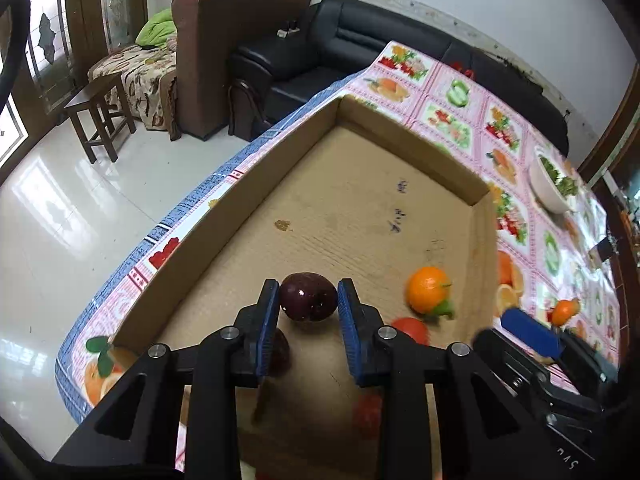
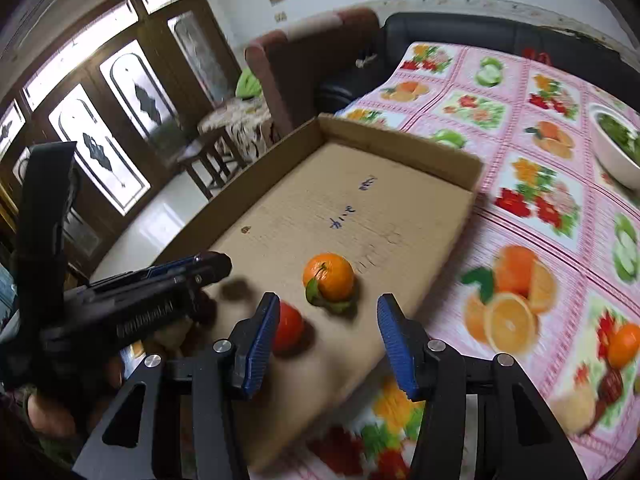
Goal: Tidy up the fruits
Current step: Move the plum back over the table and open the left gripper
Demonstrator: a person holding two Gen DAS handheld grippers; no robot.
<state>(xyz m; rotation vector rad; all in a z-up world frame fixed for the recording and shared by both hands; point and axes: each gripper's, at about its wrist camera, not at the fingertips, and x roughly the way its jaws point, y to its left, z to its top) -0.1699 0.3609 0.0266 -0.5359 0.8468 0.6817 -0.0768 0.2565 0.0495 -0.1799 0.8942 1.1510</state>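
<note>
Cardboard is filling most of the left wrist view: a shallow open box (image 1: 360, 208) is sitting on a fruit-print tablecloth (image 1: 460, 120), its floor marked with blue scribbles. The left gripper (image 1: 308, 296) is hanging over the near part of the box with its blue-padded fingers (image 1: 268, 320) parted around a glossy dark purple plum (image 1: 308, 297); the pads are lying just beside the fruit, and whether they are pressing on it cannot be told. A second dark fruit (image 1: 280, 352) is peeking out below the left finger. To the right of the gripper an orange tangerine (image 1: 428, 289) with green leaves is resting on the box floor, and a red tomato (image 1: 410, 329) is lying nearer, beside the right finger. A white bowl of greens (image 1: 554, 182) is standing far to the right.

In the right wrist view the right gripper (image 2: 326, 336) is hovering with its fingers (image 2: 396, 344) spread wide and nothing between them. The tangerine (image 2: 329, 276) is sitting just ahead, stem and leaf facing the camera, and the tomato (image 2: 287, 326) is lying against the left finger's inner side. The left gripper (image 2: 152, 292) is reaching in from the left, blurred.
</note>
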